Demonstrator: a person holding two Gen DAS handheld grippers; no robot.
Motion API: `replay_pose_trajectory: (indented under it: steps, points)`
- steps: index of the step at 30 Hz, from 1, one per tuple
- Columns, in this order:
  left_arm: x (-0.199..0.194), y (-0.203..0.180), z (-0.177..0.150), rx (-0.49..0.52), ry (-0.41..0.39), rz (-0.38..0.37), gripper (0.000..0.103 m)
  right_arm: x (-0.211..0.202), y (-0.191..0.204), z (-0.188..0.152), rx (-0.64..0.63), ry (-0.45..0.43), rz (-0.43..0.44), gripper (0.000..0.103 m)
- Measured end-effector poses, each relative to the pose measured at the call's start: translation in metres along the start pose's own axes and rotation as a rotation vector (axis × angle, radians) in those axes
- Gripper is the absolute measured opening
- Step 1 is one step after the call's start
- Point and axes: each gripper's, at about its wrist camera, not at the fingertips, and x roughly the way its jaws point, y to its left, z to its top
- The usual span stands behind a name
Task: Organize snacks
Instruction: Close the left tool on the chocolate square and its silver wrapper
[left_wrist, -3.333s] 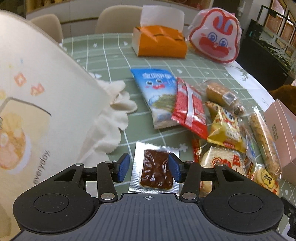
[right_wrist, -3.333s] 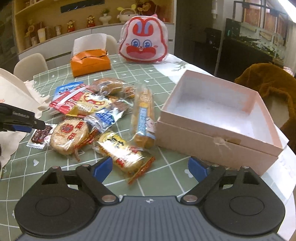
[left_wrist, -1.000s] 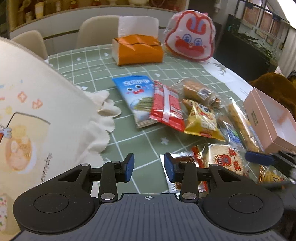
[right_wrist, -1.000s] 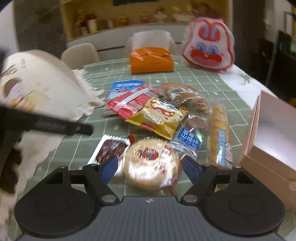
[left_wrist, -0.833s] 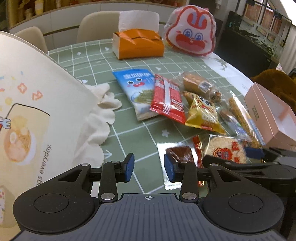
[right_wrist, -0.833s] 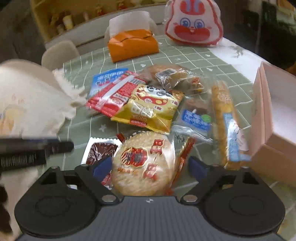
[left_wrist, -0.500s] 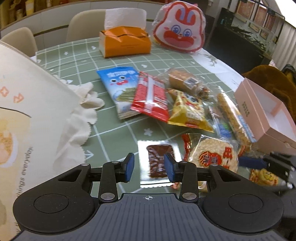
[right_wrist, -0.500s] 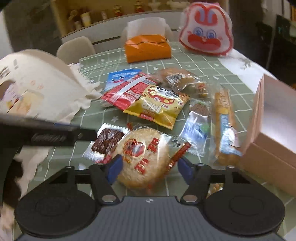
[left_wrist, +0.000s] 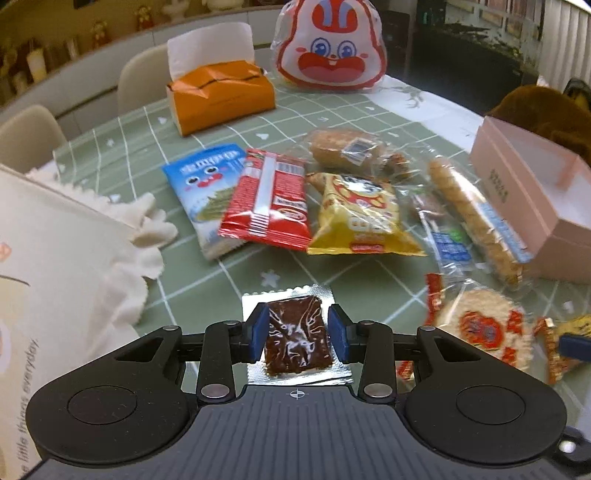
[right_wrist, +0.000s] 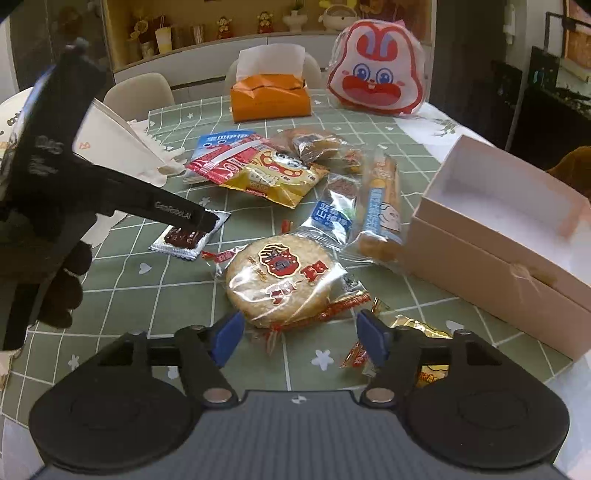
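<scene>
Left hand-held gripper (left_wrist: 297, 334) over silver packet (left_wrist: 295, 332) near worktop's (left_wrist: 207, 284) near edge; jaws apart, flanking the dark square, contact not discernible. Right hand-held gripper (right_wrist: 298, 338) jaws apart, just been opening, short of round cracker (right_wrist: 282, 280), nothing clamped. Remaining snacks heaped mid-worktop. Pink box (right_wrist: 506, 225) open at right edge. Tissue box (right_wrist: 269, 96) and rabbit bag (right_wrist: 376, 81) at far edge.

Left tool (left_wrist: 298, 334) astride dark foil-edged snack packet (left_wrist: 295, 336) on green table (left_wrist: 207, 288).
</scene>
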Motion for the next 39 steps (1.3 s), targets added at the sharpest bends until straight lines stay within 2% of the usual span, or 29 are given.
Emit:
replay_pose_trajectory:
  steps: [5, 7, 12, 14, 17, 19, 21, 25, 28, 33, 34, 38, 39]
  points:
    - [0.001, -0.004, -0.003, 0.050, -0.014, 0.011, 0.043, -0.002, 0.001, -0.011, 0.016, -0.004, 0.005, 0.075]
    - [0.001, -0.005, -0.003, 0.055, -0.010, -0.008, 0.053, 0.002, 0.003, -0.016, 0.009, 0.007, -0.003, 0.075]
    - [0.000, -0.008, -0.005, 0.069, -0.007, -0.058, 0.064, 0.007, 0.014, -0.023, -0.022, 0.009, -0.025, 0.081]
    - [-0.006, -0.001, -0.006, 0.024, -0.027, -0.085, 0.063, 0.008, 0.015, -0.024, -0.030, 0.006, -0.021, 0.085]
    - [-0.012, 0.010, -0.009, -0.028, -0.058, -0.005, 0.059, 0.009, 0.016, -0.025, -0.035, 0.003, -0.015, 0.088]
    - [-0.011, 0.021, -0.009, -0.092, -0.052, -0.032, 0.059, 0.009, 0.016, -0.025, -0.037, 0.002, -0.012, 0.090]
    - [-0.010, 0.024, -0.007, -0.112, -0.041, -0.079, 0.059, 0.009, 0.016, -0.026, -0.040, -0.004, -0.009, 0.091]
    - [0.000, 0.010, -0.006, -0.045, -0.010, -0.086, 0.059, 0.009, 0.018, -0.029, -0.042, -0.018, -0.008, 0.093]
    - [0.005, -0.002, -0.007, 0.012, -0.021, -0.055, 0.062, 0.008, 0.018, -0.031, -0.047, -0.022, -0.004, 0.095]
    - [0.008, -0.003, -0.007, 0.017, -0.036, -0.068, 0.061, 0.008, 0.017, -0.032, -0.052, -0.019, 0.009, 0.100]
    - [0.007, -0.003, -0.009, 0.022, -0.042, -0.072, 0.057, 0.008, 0.017, -0.032, -0.053, -0.017, 0.011, 0.100]
    - [-0.007, 0.002, -0.025, 0.043, -0.048, -0.083, 0.055, 0.008, 0.016, -0.028, -0.066, 0.009, 0.027, 0.100]
    - [-0.010, 0.003, -0.028, 0.047, -0.046, -0.087, 0.055, 0.007, 0.014, -0.025, -0.072, 0.026, 0.038, 0.094]
